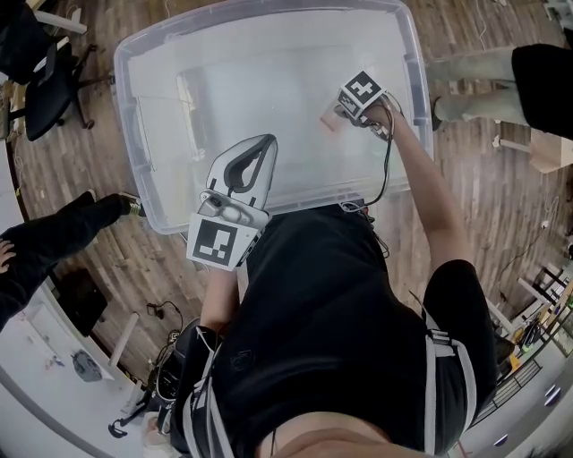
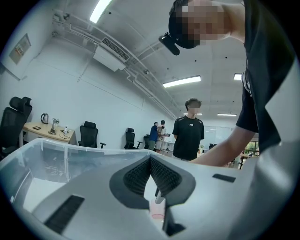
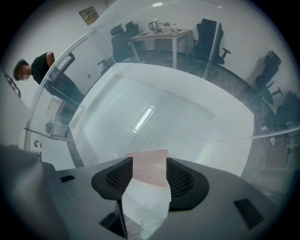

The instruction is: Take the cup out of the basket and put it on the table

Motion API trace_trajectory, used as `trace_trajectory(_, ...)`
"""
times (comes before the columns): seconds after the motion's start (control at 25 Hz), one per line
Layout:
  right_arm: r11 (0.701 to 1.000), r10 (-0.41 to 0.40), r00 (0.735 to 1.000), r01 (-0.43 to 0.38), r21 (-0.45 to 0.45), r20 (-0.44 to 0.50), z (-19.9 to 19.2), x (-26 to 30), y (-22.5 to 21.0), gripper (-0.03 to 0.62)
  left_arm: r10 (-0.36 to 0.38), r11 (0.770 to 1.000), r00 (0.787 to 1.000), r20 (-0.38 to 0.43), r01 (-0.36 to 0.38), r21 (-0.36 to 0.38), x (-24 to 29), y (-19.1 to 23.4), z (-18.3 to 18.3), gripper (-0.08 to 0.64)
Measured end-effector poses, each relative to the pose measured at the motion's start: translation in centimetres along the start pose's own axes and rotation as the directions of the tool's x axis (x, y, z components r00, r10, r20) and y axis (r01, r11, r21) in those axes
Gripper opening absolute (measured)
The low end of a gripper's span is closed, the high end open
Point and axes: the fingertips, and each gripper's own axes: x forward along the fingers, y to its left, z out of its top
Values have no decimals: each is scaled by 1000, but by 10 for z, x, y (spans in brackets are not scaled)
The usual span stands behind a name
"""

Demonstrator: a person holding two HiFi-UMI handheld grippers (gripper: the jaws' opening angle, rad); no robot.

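Note:
A pale cup with a pink band point(image 1: 329, 119) lies low inside the big clear plastic bin point(image 1: 269, 27). In the head view my right gripper point(image 1: 334, 114) reaches down into the bin's right half, right at the cup. The right gripper view has the cup point(image 3: 149, 174) between the two black pads point(image 3: 123, 177), with the jaws spread wide and not squeezing it. My left gripper point(image 1: 266, 141) hangs over the bin's near wall with its tips together. In the left gripper view its pads point(image 2: 161, 176) meet, and the cup point(image 2: 158, 211) shows small through the gap below them.
The bin point(image 3: 140, 93) stands on a wooden floor. Black office chairs point(image 1: 45, 85) and a person's dark-trousered leg point(image 1: 63, 233) lie to the left. Another person's legs are at the right edge point(image 1: 501, 76). A person in black point(image 2: 187, 133) stands beyond the bin.

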Motion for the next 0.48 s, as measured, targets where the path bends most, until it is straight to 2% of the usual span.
trace_trajectory(0.12, 999, 3, 1000, -2, 45, -21, 2, 10, -9, 216, -6, 1000, 1000, 15, 6, -2, -1, 1, 2, 18)
trace_trajectory(0.24, 995, 50, 998, -47, 89, -23, 2, 21, -11, 216, 5, 1000, 1000, -10, -5, -4, -3, 4, -1, 18)
trace_trajectory(0.32, 991, 83, 997, -82, 110, -3, 4, 22, -9, 215, 17, 1000, 1000, 4, -17, -5, -3, 8, 2, 18)
trace_trajectory(0.4, 990, 98, 995, -98, 104, 4, 5, 21, -7, 209, 18, 1000, 1000, 2, -18, -6, -4, 9, 1, 18)
trace_trajectory(0.48, 992, 106, 994, -106, 70, -2, 6, 20, -3, 195, 5, 1000, 999, 37, -5, -5, -3, 8, 5, 18)
